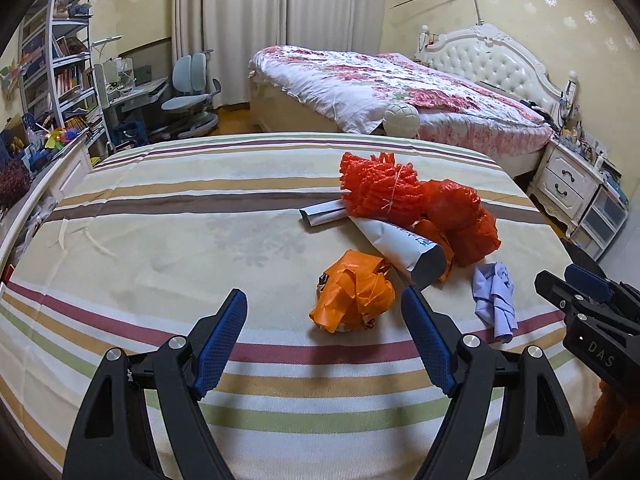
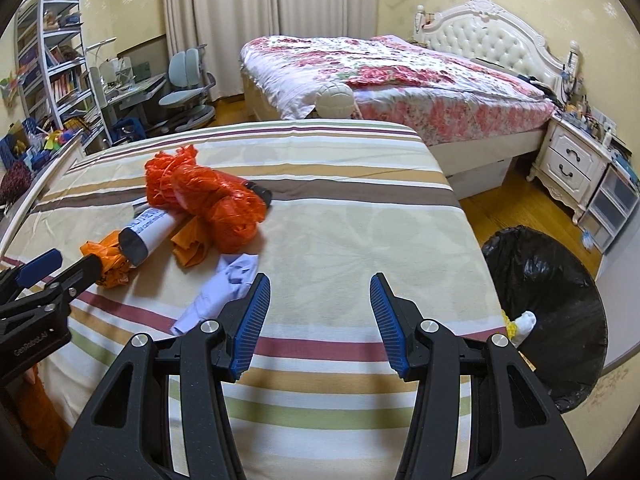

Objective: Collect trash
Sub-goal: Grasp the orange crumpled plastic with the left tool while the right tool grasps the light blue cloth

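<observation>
On the striped cloth (image 1: 200, 240) lies a trash pile: a crumpled orange bag (image 1: 352, 300), a red mesh net (image 1: 400, 196), a rolled white paper tube (image 1: 404, 246), a second paper roll (image 1: 320, 216) and a crumpled lilac paper (image 1: 496, 300). My left gripper (image 1: 324, 312) is open and empty, just short of the orange bag. My right gripper (image 2: 318, 300) is open and empty over bare cloth, with the lilac paper (image 2: 224, 284) by its left finger. The red net (image 2: 208, 196), tube (image 2: 148, 232) and orange bag (image 2: 108, 264) lie to its left.
A bin lined with a black bag (image 2: 548, 300) stands on the floor right of the table, with something white and yellow inside. Behind are a floral bed (image 1: 400, 88), a white ball (image 1: 401, 119), a nightstand (image 1: 568, 180), a desk chair (image 1: 192, 92) and shelves (image 1: 60, 60).
</observation>
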{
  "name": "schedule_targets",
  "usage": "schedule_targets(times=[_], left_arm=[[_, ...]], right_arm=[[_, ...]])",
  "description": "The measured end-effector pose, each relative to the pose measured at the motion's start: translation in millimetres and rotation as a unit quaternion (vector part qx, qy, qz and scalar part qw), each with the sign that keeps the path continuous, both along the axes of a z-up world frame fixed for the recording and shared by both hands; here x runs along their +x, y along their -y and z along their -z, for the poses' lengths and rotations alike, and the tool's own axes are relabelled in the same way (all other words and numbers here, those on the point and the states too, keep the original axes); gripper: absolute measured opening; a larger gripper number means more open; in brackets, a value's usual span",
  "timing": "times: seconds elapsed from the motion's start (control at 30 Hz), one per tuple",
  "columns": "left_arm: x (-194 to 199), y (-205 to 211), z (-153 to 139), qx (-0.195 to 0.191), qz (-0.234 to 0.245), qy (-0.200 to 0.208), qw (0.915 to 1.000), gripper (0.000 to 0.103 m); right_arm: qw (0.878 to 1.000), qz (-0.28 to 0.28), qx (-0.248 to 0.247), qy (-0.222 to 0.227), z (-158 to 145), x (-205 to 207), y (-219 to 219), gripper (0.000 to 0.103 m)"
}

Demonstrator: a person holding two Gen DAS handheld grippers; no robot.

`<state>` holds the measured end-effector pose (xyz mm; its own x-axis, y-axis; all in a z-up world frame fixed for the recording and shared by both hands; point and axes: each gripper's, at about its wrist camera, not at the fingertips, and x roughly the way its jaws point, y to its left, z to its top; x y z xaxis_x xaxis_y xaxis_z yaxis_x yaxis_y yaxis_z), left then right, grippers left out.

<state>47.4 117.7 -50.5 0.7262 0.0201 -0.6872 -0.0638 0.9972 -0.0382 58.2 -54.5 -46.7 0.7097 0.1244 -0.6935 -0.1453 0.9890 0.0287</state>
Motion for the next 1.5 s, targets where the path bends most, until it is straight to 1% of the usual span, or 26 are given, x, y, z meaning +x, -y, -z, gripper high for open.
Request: schedule_targets(times=[0.03,0.07,0.1,0.13,0.17,0.23,0.47,0.5,0.53,0.6,0.7,0.77,0.8,0.83,0.9,0.97,1.03,1.07,1.13,1.2,1.27,1.33,1.37,1.4,1.5], left_arm=[[1,0,2,0.002,0.002,-0.003,1.0000,0.066],[2,0,3,-0.002,0.008,-0.007,0.9999,0.065],[1,-1,3,-0.006,0.013,-0.005,0.9999,0.061],[0,0,3,-0.006,0.016,-0.002,0.9998,0.054],[-1,1,2,-0.002,0.020,-0.001,0.9998,0.051],[-4,1,2,-0.002,0.030,0.002,0.9995,0.038],[-12,-19,0,-0.015,0.013,-0.001,0.9998,0.034],[-14,-22,0,-0.017,0.010,-0.001,0.9998,0.033],[-16,-25,-1,-0.017,0.007,0.000,0.9998,0.028],[-20,-30,-2,-0.020,0.002,0.000,0.9998,0.028],[-21,-34,-2,-0.022,-0.002,0.001,0.9998,0.028],[-21,-35,-2,-0.024,-0.004,0.000,0.9997,0.029],[-21,-36,-1,-0.028,-0.005,-0.002,0.9996,0.035],[-20,-37,0,-0.033,-0.006,-0.003,0.9994,0.045],[-20,-37,-1,-0.039,-0.007,0.002,0.9992,0.056],[-19,-36,-3,-0.040,-0.005,0.007,0.9992,0.060],[-16,-35,-3,-0.040,-0.003,0.009,0.9992,0.072],[-13,-34,-2,-0.041,-0.001,0.009,0.9991,0.072],[-5,-34,2,-0.042,0.001,-0.002,0.9991,0.072],[0,-34,5,-0.048,0.004,-0.013,0.9987,0.072],[3,-33,8,-0.045,0.003,-0.021,0.9988,0.065],[5,-33,13,-0.047,0.004,-0.033,0.9983,0.050],[6,-34,15,-0.049,0.003,-0.039,0.9980,0.047],[7,-35,17,-0.053,0.002,-0.046,0.9975,0.040],[6,-36,16,-0.055,0.001,-0.045,0.9975,0.038]], right_arm=[[1.000,-0.003,-0.002,0.000,0,0,-3,0.051],[1.000,-0.004,-0.003,0.001,0,0,-5,0.051],[1.000,-0.005,-0.003,0.001,0,0,-7,0.051],[1.000,-0.007,-0.004,0.001,0,-1,-9,0.051],[1.000,-0.007,-0.003,0.002,-1,-1,-11,0.051],[1.000,-0.009,-0.002,0.002,-2,-1,-14,0.051],[1.000,-0.029,-0.004,0.003,-5,-3,-29,0.051],[0.999,-0.033,-0.004,0.003,-5,-3,-32,0.052],[0.999,-0.037,-0.004,0.002,-4,-3,-35,0.053],[0.999,-0.042,-0.003,-0.001,-3,-3,-40,0.057],[0.999,-0.052,-0.004,-0.008,1,-2,-49,0.057],[0.998,-0.054,-0.013,-0.012,4,-2,-54,0.057],[0.998,-0.055,-0.017,-0.016,6,-1,-55,0.057],[0.998,-0.056,-0.019,-0.020,8,-1,-56,0.057],[0.998,-0.055,-0.022,-0.026,11,-1,-55,0.055],[0.998,-0.053,-0.023,-0.030,13,0,-53,0.050],[0.998,-0.052,-0.021,-0.036,14,1,-52,0.041],[0.998,-0.052,-0.021,-0.038,15,1,-51,0.038],[0.997,-0.054,-0.023,-0.042,17,1,-50,0.027],[0.997,-0.057,-0.021,-0.043,17,0,-50,0.024],[0.997,-0.059,-0.022,-0.042,18,-1,-51,0.023],[0.997,-0.059,-0.019,-0.042,18,-2,-51,0.023],[0.997,-0.059,-0.016,-0.043,18,-2,-50,0.023],[0.997,-0.059,-0.015,-0.043,18,-2,-50,0.023],[0.997,-0.060,-0.009,-0.044,19,-3,-49,0.023]])
